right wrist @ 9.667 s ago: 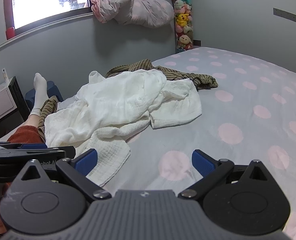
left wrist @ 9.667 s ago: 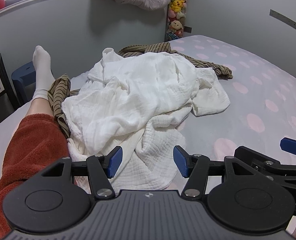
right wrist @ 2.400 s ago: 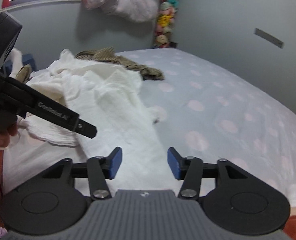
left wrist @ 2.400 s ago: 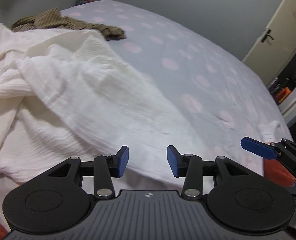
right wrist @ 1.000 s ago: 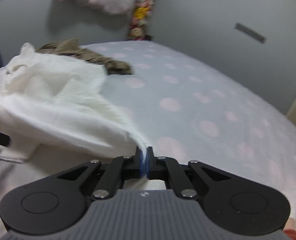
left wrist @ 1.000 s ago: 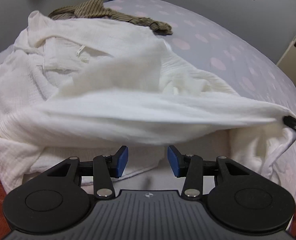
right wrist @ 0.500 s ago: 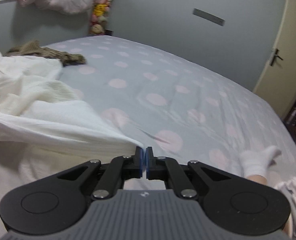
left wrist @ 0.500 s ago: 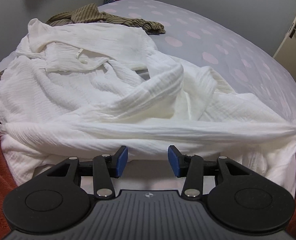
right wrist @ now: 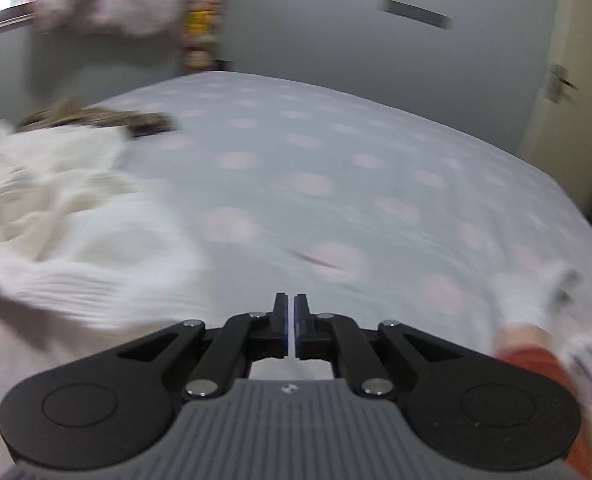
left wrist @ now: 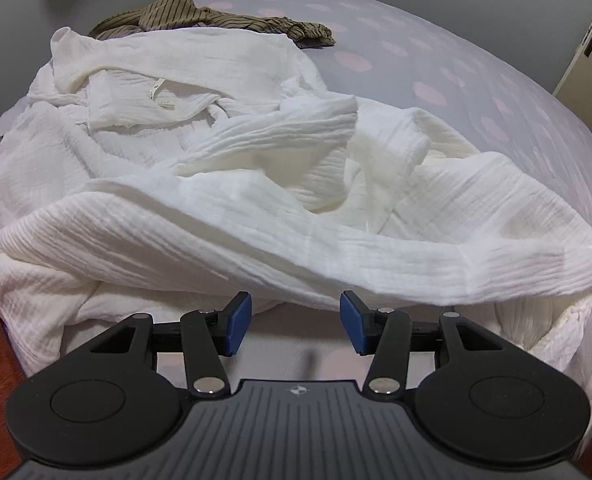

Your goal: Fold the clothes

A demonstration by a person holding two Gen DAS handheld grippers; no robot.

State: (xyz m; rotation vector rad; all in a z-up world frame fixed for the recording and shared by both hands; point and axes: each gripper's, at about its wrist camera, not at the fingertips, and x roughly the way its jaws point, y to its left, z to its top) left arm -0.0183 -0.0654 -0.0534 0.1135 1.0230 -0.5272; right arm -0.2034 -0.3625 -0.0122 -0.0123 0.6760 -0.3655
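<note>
A crumpled white muslin garment [left wrist: 256,184] lies spread on the bed, filling the left wrist view; one long fold runs across it toward the right edge. My left gripper [left wrist: 295,322] is open and empty, just in front of the garment's near edge. In the blurred right wrist view the garment [right wrist: 76,240] lies at the left. My right gripper [right wrist: 290,320] has its jaws nearly together with a thin gap, and no cloth shows between them. It hovers over the bedsheet to the right of the garment.
A brown striped garment [left wrist: 216,20] lies behind the white one. The bed has a grey sheet with pink dots [right wrist: 335,184]. The person's rust-red trouser leg and white sock [right wrist: 531,320] lie at the right. A door [right wrist: 575,80] stands at the far right.
The white garment's stretched edge has dropped out of my right gripper and settled on the bed. My right gripper has swung away to the right, with motion blur. My left gripper stays open.
</note>
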